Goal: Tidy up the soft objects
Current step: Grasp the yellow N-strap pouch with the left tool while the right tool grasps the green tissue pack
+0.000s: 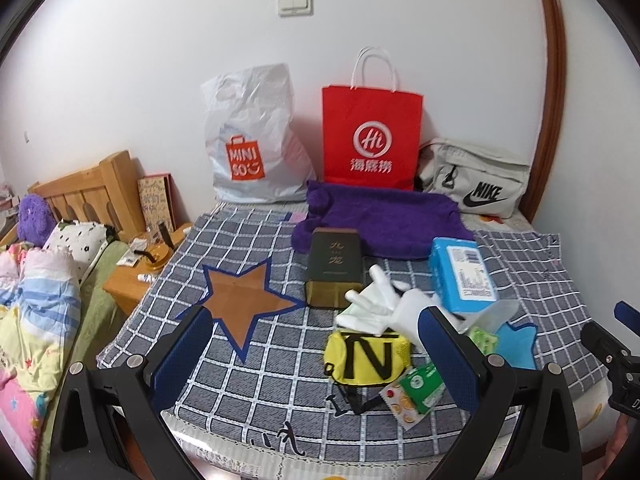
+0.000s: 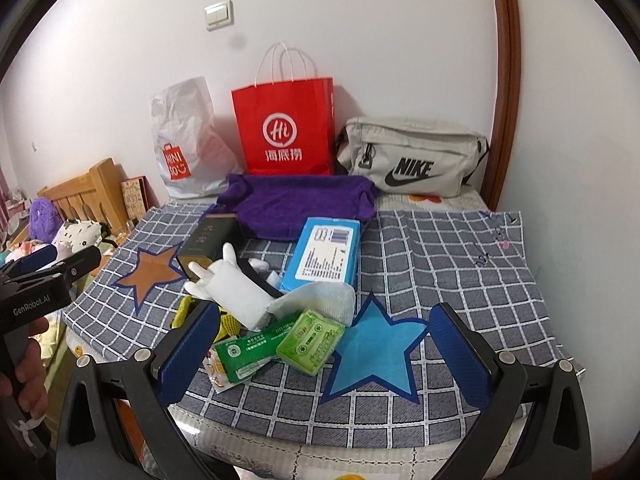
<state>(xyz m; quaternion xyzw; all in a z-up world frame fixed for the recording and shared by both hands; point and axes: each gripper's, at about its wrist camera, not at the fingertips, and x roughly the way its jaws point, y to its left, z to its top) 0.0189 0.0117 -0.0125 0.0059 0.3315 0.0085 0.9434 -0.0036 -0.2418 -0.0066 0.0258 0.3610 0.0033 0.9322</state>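
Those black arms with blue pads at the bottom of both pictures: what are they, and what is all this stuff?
They are two-finger tools a person carries, each with a camera looking along its fingers. The left hand-held gripper and the right hand-held gripper are both open and hold nothing. The right view also shows the person's hand carrying the left tool. Ahead, on a checked blanket, lie a white glove, a blue packet, a dark box, a yellow pouch and a purple towel. A red paper bag stands at the wall.

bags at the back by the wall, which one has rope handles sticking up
The red paper bag, standing upright in the middle; the white plastic bag and grey Nike bag beside it show none.
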